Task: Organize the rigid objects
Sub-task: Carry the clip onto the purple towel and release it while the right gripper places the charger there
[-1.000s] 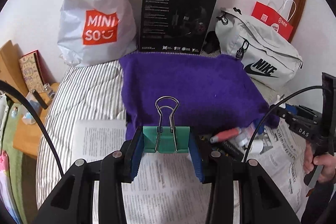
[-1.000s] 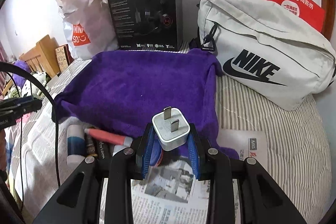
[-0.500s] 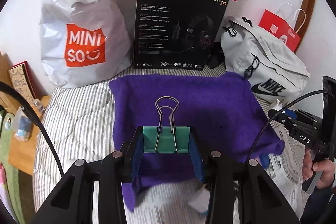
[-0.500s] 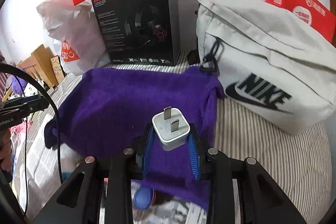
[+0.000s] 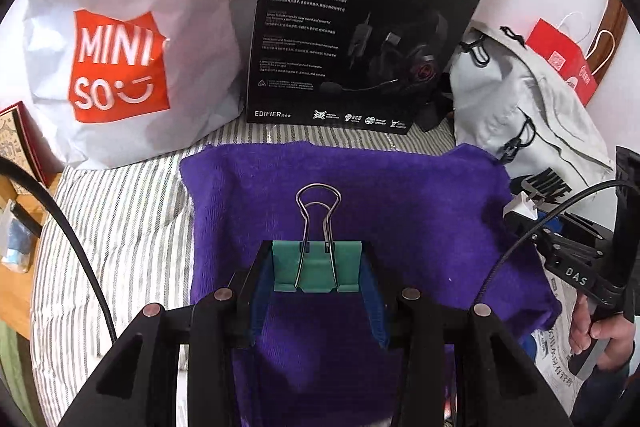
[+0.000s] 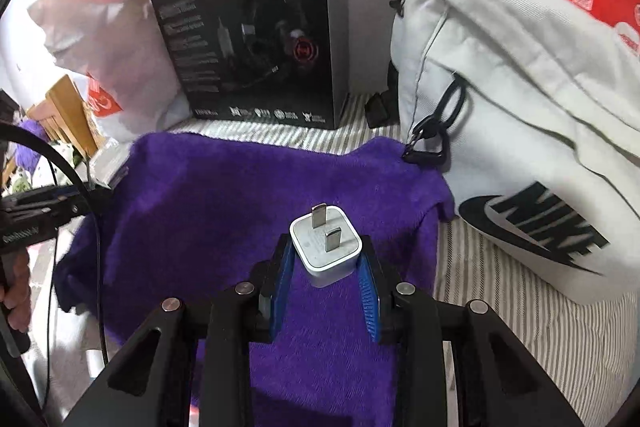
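My left gripper (image 5: 317, 273) is shut on a green binder clip (image 5: 316, 269), its wire handles pointing forward, held above a purple towel (image 5: 400, 203) spread on the striped bed. In the right wrist view my right gripper (image 6: 326, 263) is shut on a white plug adapter (image 6: 325, 249), prongs up, over the same purple towel (image 6: 224, 203). The right gripper with the adapter also shows at the right edge of the left wrist view, as the plug adapter (image 5: 520, 205) beside a hand (image 5: 596, 331). The left gripper's black body (image 6: 32, 219) appears at the far left.
Against the wall stand a white Miniso bag (image 5: 120, 59), a black headset box (image 5: 360, 27), a white Nike bag (image 6: 520, 131) and a red paper bag (image 5: 560, 63). Newspaper (image 5: 556, 347) lies at the towel's right edge. A wooden bedside surface (image 5: 16, 267) sits left of the striped bed (image 5: 120, 227).
Both grippers have moved forward over the purple towel toward the wall, each holding its object. The newspaper and the loose items on it have dropped out of view beneath them.
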### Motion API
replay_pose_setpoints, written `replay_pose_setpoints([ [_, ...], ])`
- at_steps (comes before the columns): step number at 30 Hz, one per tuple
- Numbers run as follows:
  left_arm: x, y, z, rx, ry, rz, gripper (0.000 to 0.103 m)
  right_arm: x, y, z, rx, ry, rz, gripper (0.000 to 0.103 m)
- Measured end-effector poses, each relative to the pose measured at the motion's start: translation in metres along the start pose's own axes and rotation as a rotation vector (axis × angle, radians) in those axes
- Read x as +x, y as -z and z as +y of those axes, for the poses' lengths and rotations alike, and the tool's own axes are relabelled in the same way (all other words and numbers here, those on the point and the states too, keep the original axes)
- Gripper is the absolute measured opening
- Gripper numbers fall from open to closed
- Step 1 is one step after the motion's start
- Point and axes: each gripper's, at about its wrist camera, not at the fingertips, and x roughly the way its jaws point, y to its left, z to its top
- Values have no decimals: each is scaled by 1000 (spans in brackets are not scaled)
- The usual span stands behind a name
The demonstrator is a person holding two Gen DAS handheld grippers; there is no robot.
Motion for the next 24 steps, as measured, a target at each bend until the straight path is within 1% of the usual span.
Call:
replay_pose_setpoints([
  [7, 25, -12, 3, 7, -16, 42, 39, 33, -12, -5, -10, 46, 59, 31],
  [12, 41, -15, 4, 0, -24, 78, 39, 51, -16, -8, 0, 50, 102, 31],
  [20, 62, -15, 1, 18, -70, 143, 39, 63, -17, -8, 7, 47, 151, 31],
  [24, 67, -16, -1, 29, -83, 147, 39, 64, -17, -7, -9, 51, 164, 31],
])
